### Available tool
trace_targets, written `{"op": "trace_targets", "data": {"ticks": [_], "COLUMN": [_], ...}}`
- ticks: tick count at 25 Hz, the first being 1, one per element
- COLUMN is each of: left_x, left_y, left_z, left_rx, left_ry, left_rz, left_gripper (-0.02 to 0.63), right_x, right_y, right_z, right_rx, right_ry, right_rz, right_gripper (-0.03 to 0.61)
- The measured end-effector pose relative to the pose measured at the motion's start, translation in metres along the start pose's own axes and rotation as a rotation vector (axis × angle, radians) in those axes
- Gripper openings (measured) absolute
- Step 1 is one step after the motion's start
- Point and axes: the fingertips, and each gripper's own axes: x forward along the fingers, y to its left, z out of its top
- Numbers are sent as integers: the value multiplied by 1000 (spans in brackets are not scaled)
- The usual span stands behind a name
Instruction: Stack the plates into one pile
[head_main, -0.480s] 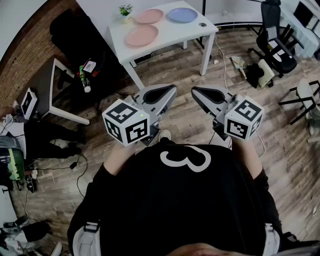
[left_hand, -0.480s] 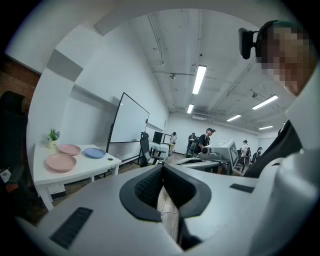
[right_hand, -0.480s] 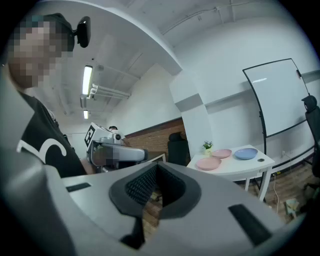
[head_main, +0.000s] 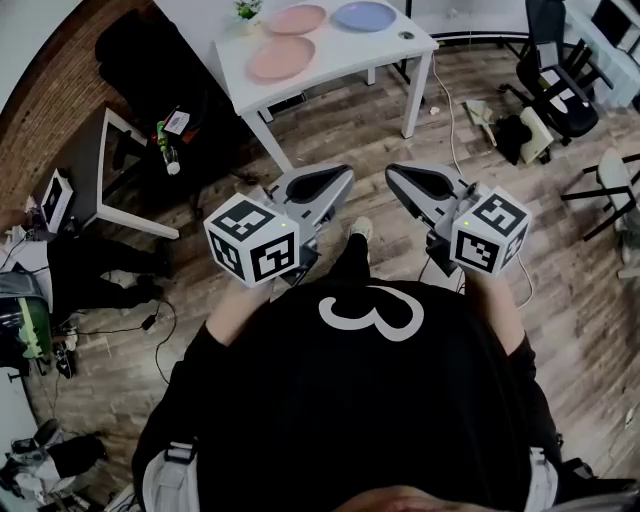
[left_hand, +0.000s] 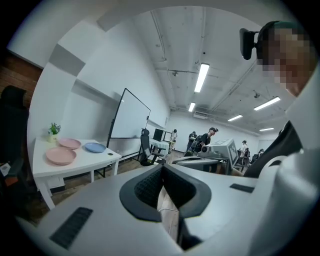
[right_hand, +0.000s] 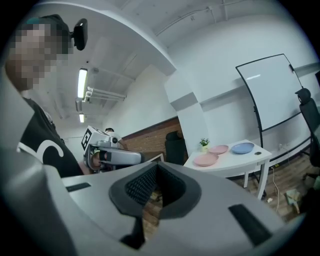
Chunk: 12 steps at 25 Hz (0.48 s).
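Three plates: all are lying separately on the white table (head_main: 345, 52), well ahead of me. The near pink plate (head_main: 282, 57) is sitting leftmost, the far pink plate (head_main: 296, 18) behind it, and the blue plate (head_main: 365, 14) to the right. None is resting on another.
Left gripper: the left gripper (head_main: 330, 183) is hovering at waist height over the wooden floor. Its jaws are pressing together and gripping nothing; only floor is showing through the slit.
Shoe: a shoe (head_main: 360, 228) is swinging forward between the two grippers. Half a second ago it was sitting lower and further left, close under the body.
Right gripper: the right gripper (head_main: 405, 180) is mirroring the left one, with its jaws closed on nothing and pointing toward the table.
What is changing: the table is sliding toward the top edge of the head view, so the far pink plate and the blue plate are nearly clipping the frame. Both grippers are keeping the same carried pose as before.
What it is meaning for the task: I am reading this as a stride toward the table, not as handling. Stacking is not yet starting, and both jaws are needing to open before either can take a plate rim.
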Motion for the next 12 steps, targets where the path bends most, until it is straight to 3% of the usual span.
{"op": "trace_targets", "data": {"ticks": [12], "left_x": [11], "left_y": [35], "left_z": [-8], "left_rx": [-69], "left_ry": [-48], "left_rz": [-18], "left_gripper": [15], "right_x": [17], "right_y": [-33], "right_z": [-18], "right_rx": [17], "right_ry": [29], "right_rz": [-35], "right_gripper": [23]}}
